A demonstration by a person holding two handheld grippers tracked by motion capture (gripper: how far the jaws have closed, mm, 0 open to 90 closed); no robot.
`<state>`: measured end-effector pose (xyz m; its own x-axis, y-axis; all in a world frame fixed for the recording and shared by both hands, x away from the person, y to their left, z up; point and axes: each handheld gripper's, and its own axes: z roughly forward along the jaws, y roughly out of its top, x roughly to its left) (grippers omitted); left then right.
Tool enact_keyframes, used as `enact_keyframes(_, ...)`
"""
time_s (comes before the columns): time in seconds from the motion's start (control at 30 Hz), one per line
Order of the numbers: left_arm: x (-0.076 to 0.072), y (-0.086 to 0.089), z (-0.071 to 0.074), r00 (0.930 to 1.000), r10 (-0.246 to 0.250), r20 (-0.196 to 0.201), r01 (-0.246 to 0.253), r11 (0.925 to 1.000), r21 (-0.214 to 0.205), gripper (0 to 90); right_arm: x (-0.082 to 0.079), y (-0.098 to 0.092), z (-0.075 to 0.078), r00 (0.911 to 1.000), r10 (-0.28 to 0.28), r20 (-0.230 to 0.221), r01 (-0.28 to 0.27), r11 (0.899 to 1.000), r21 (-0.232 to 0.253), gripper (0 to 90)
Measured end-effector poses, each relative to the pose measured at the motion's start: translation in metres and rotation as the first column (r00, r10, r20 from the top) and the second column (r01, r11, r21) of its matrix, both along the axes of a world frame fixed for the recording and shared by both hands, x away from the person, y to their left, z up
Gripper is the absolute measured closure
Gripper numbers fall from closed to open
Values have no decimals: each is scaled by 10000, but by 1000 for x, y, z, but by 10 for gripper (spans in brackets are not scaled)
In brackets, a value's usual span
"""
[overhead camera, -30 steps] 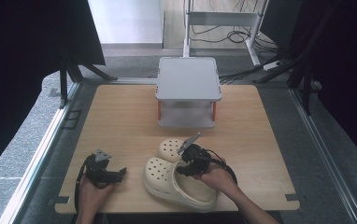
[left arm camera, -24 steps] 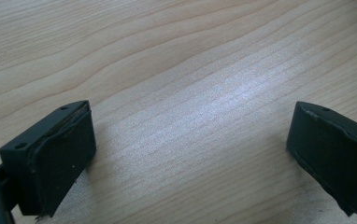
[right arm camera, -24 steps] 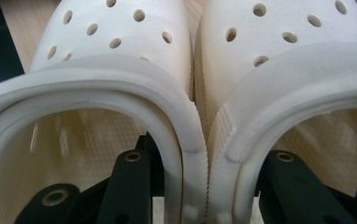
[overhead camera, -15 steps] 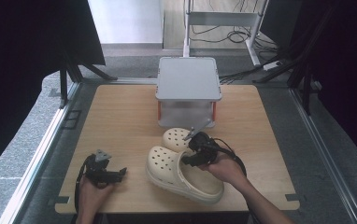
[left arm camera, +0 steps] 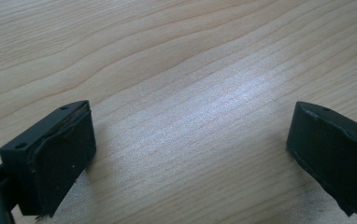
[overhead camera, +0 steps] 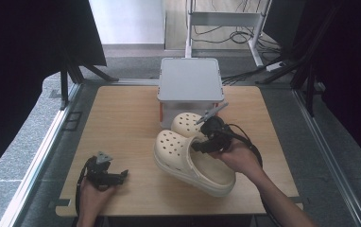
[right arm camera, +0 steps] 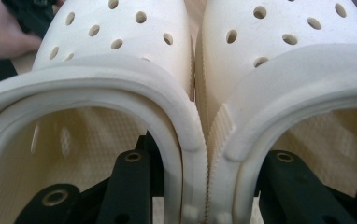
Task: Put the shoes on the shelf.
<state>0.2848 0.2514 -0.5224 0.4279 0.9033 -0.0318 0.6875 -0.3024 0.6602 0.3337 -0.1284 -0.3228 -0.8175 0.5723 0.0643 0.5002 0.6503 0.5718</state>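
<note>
Lifted since a second ago, both cream perforated foam clogs now hang tilted above the pale wooden table.

Near left, the left gripper rests by the near edge, jaws wide, holding nothing, bare wood ahead. The right gripper pinches the clogs' two touching inner walls, one jaw inside each shoe, wrist raised. Beyond stands a grey lidded plastic box.

no readable text, labels, brands or numbers, none on any surface in the views
</note>
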Motion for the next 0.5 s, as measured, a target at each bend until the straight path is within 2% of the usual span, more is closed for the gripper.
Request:
enact_keyframes(0.27,0,0,0,10000,8,4,-8,10000,-16,12,16,-4,31,9981,-561,263,560,9984,23,653)
enact_keyframes(0.5,0,0,0,10000,-24,-48,24,10000,-33,12,42,-3,49,9908,-1259,491,1256,9920,93,653)
